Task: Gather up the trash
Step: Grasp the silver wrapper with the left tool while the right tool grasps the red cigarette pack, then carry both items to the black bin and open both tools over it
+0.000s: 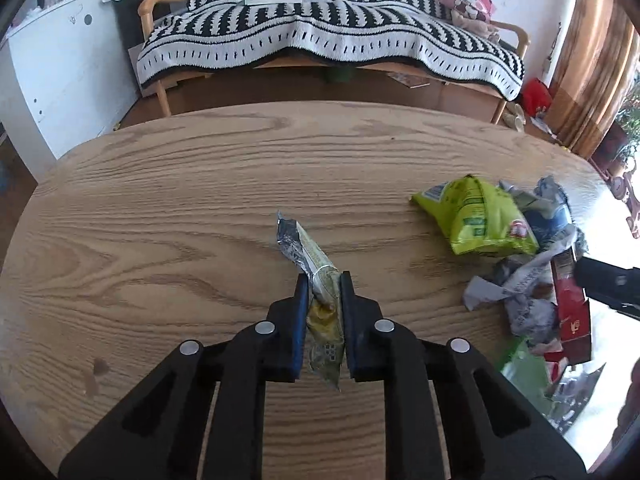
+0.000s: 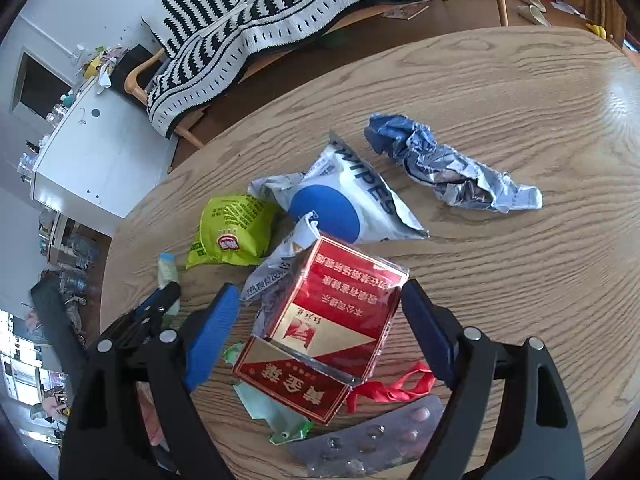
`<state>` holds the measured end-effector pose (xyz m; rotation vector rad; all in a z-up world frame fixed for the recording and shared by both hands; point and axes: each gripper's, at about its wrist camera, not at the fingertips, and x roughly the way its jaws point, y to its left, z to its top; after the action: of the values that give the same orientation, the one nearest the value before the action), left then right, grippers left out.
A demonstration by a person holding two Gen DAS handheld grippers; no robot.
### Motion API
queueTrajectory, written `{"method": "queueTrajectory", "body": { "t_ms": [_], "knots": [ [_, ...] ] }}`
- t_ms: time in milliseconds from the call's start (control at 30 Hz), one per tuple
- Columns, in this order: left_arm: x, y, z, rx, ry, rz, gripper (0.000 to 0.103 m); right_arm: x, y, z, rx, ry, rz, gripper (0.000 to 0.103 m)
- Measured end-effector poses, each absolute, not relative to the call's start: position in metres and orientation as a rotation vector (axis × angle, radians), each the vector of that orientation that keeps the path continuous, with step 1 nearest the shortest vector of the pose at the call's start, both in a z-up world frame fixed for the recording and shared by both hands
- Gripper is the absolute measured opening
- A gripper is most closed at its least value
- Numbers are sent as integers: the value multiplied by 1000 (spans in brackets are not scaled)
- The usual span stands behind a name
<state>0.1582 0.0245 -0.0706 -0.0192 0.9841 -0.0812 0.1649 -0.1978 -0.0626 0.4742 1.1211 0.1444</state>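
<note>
A crumpled yellow-green wrapper [image 1: 316, 264] with silver lining lies on the worktop [image 1: 160, 216], long axis pointing toward 11 o'clock, pinched by the left gripper [image 1: 324, 280]. The right gripper [image 2: 320, 296] gapes wide around a red box [image 2: 320, 320].

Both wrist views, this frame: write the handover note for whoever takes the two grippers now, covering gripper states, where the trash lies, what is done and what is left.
Left gripper: shut on the yellow-green wrapper, whose far end lies on the wooden table.
Right gripper: open, jaws either side of the red carton, pads not pressing on it.
Still on the table: green snack bag, white wipes pack, crumpled blue paper, red ribbon, blister pack, other scraps under the carton.
Done: one wrapper gripped.
Left: close on the carton, then collect the rest. No bin is in view.
</note>
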Motion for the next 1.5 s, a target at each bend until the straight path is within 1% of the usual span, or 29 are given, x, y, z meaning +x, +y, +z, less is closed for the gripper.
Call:
{"method": "queueTrajectory", "body": {
  "t_ms": [100, 133, 167, 200, 267, 567, 767, 900, 1033, 1267, 1400, 1500],
  "knots": [
    [154, 25, -66, -24, 980, -93, 15, 164, -197, -66, 461, 1132, 142, 80],
    [153, 24, -65, -25, 978, -97, 15, 164, -196, -67, 455, 1135, 143, 77],
    [151, 23, -63, -27, 976, -103, 15, 162, -196, -66, 447, 1137, 147, 68],
    [150, 22, -63, -28, 976, -105, 15, 162, -194, -66, 445, 1139, 150, 65],
    [148, 20, -61, -35, 978, -113, 15, 159, -194, -62, 446, 1126, 163, 62],
    [132, -2, -40, -37, 940, -162, 15, 123, -213, -11, 475, 987, 244, 60],
    [106, -44, -13, -15, 894, -261, 15, 79, -261, 21, 488, 909, 220, 60],
    [80, -97, 4, 15, 860, -375, 15, 22, -324, 39, 473, 845, 134, 61],
    [47, -172, 15, 78, 837, -522, 15, -48, -402, 39, 458, 825, -20, 61],
    [-39, -342, 28, 179, 822, -812, 15, -182, -539, 22, 525, 802, -309, 61],
    [-101, -435, 22, 247, 833, -967, 15, -259, -605, 4, 595, 785, -451, 61],
    [-150, -497, 2, 315, 857, -1062, 15, -307, -642, -12, 637, 785, -530, 61]
  ]
}}
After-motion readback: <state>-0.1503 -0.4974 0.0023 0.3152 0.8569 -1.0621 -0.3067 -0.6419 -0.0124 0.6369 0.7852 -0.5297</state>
